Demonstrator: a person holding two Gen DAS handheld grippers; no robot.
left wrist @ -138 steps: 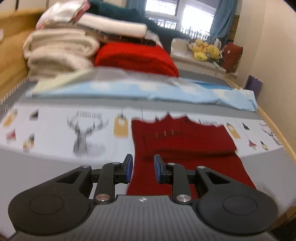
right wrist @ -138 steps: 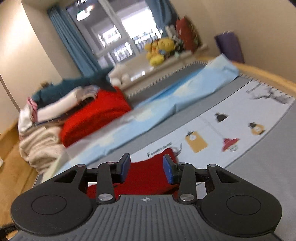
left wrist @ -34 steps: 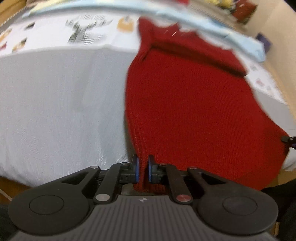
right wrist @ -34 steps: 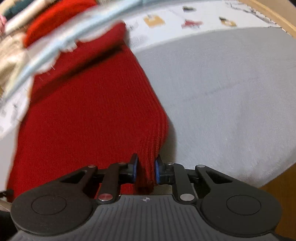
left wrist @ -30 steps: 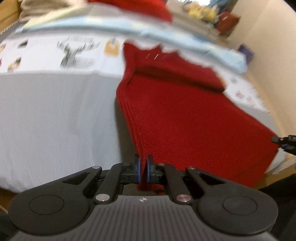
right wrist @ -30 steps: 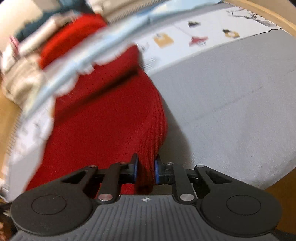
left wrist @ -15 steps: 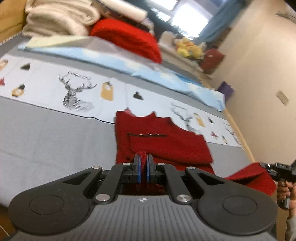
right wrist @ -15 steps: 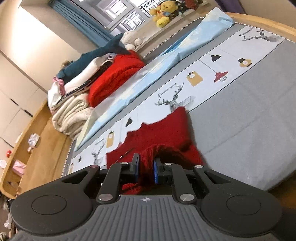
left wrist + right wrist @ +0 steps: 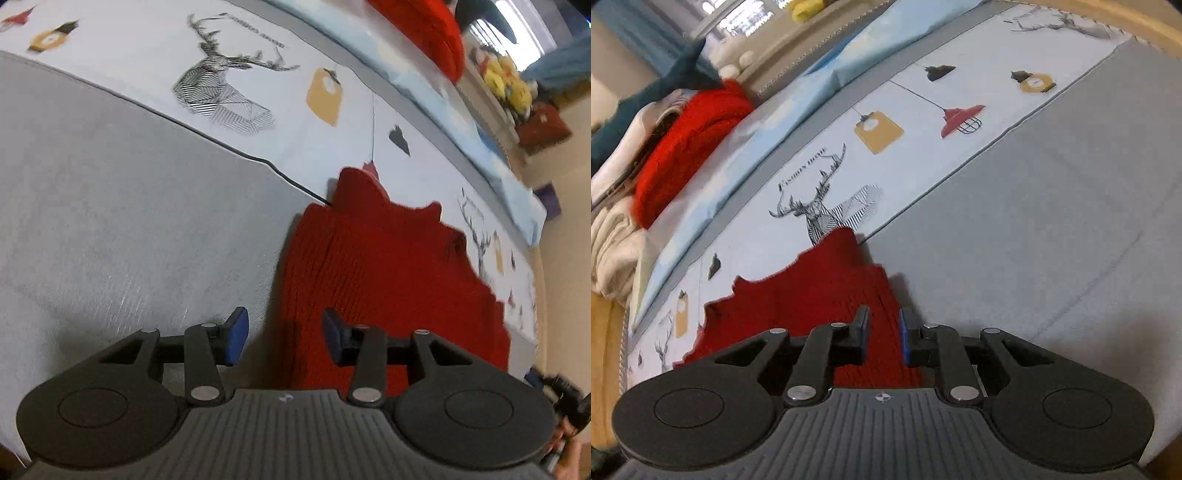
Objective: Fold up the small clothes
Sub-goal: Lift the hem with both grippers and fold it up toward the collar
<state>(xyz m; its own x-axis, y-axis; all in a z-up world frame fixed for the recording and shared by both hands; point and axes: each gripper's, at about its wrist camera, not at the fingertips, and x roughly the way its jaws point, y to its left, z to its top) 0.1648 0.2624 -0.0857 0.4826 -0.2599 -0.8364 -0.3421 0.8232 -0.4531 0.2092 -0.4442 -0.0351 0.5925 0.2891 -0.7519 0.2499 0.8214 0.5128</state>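
Two hand-held grippers hover low over a red knit garment (image 9: 384, 273) that lies folded on the grey part of the bed (image 9: 110, 221), its top edge reaching onto the printed sheet. The left hand-held gripper (image 9: 282, 341) is released, its blue pads spread wide, with the garment's left edge just ahead between them. The right hand-held gripper (image 9: 882, 334) has its pads much closer together over the garment's right edge; red knit shows in the gap, but I cannot tell whether they pinch it or have just let go.

If the right side is still caught, pulling away could drag that corner and undo the fold. The thick ribbed knit also looks springy, so the upper layer may slide or bulge, and the jagged far edge suggests the layers are not quite aligned.

Far ahead of both grippers lie a pale blue sheet (image 9: 820, 92), a bright red blanket (image 9: 687, 147), stacked cream towels (image 9: 609, 251) and yellow plush toys (image 9: 506, 77). None of these blocks the way to the garment.
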